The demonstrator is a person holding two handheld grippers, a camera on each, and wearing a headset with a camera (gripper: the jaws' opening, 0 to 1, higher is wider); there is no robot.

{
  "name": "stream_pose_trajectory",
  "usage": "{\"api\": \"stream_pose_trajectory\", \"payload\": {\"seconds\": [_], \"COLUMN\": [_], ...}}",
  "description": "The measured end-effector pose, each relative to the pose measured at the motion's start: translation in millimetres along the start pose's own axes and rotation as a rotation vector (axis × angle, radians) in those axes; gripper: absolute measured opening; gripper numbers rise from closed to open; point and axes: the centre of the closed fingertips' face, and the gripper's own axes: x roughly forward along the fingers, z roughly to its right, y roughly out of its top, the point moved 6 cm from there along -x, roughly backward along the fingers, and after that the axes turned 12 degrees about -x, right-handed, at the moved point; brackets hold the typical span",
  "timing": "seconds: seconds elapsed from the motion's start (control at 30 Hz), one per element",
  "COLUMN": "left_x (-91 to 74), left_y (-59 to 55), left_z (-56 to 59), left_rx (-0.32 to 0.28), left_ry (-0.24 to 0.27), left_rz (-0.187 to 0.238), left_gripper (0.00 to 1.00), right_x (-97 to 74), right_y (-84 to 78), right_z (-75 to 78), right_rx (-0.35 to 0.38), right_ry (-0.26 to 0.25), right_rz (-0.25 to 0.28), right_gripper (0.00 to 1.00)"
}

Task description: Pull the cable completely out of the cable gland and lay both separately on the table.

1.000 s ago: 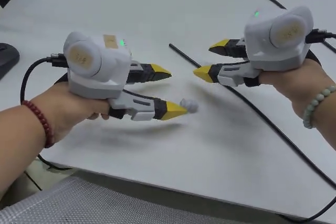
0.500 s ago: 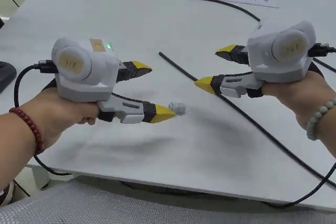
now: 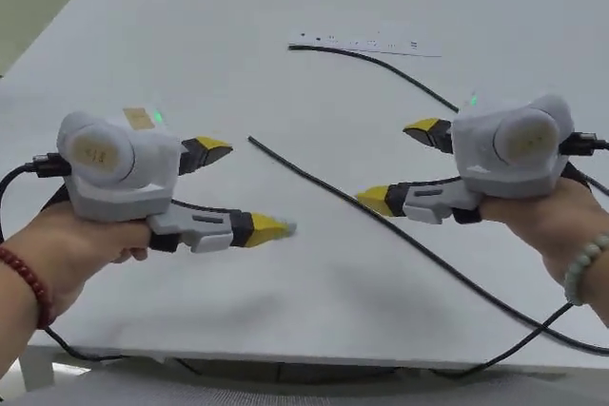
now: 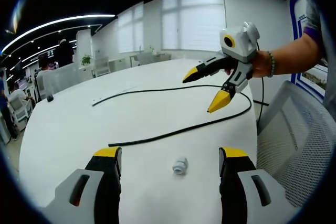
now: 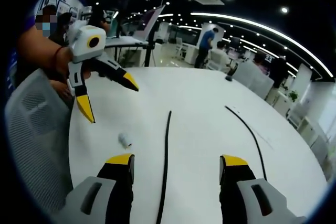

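A small white cable gland [image 4: 180,165] lies alone on the white table [image 3: 314,301], just ahead of my left gripper [image 4: 168,158], whose jaws stand open and empty. In the head view the left gripper [image 3: 243,189] hovers at the left, and its lower fingertip covers most of the gland. A thin black cable [image 3: 381,225] lies apart from the gland [image 5: 125,139] and runs diagonally towards the lower right. My right gripper [image 3: 395,163] hangs open and empty above that cable [image 5: 167,145].
A white power strip [image 3: 366,44] with its own black cord [image 3: 400,71] lies at the back of the table. The table's front edge runs close below both hands. A mesh office chair [image 4: 294,145] stands at the table's side. People are in the office behind.
The head camera has tilted up, so everything sits lower in the picture. Both grippers stay open. The gland has slipped behind the left gripper's lower fingertip in the head view.
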Motion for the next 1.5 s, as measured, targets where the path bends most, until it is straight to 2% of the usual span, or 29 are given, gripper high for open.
{"api": "stream_pose_trajectory", "payload": {"seconds": [0.13,0.23,0.43,0.6,0.77,0.97,1.2,1.37,1.5], "left_x": [-3.0,-6.4,-14.7,-21.4,-26.0,-29.8,-36.0,-42.8,-45.8], "left_y": [5.9,11.6,17.2,15.9,14.9,18.0,8.2,6.5,5.8], "left_z": [7.9,14.1,29.8,42.4,56.4,65.7,79.0,78.8,76.1], "left_rx": [0.01,0.011,0.033,0.034,0.034,0.018,0.006,-0.006,-0.01], "left_ry": [0.007,0.026,0.051,0.065,0.076,0.1,0.115,0.131,0.145], "left_rz": [0.007,0.012,0.01,0.009,0.005,0.032,0.018,0.019,0.018], "left_gripper": [0.77,0.76,0.76,0.77,0.77,0.76,0.75,0.75,0.75], "right_x": [-19.7,-33.8,-51.6,-70.4,-89.2,-98.2,-96.9,-95.8,-92.9], "right_y": [-5.7,-11.0,-18.2,-21.0,-18.1,-17.1,-11.9,-7.2,-7.3], "right_z": [-0.9,-7.0,-28.4,-42.2,-45.3,-47.9,-61.4,-60.5,-60.4], "right_rx": [0.013,0.037,0.054,0.064,0.076,0.084,0.059,0.061,0.063], "right_ry": [-0.039,-0.06,-0.067,-0.079,-0.117,-0.142,-0.121,-0.122,-0.115], "right_rz": [-0.015,-0.019,-0.028,-0.031,-0.011,-0.004,-0.003,0.02,0.016], "right_gripper": [0.67,0.67,0.68,0.68,0.68,0.68,0.67,0.67,0.66]}}
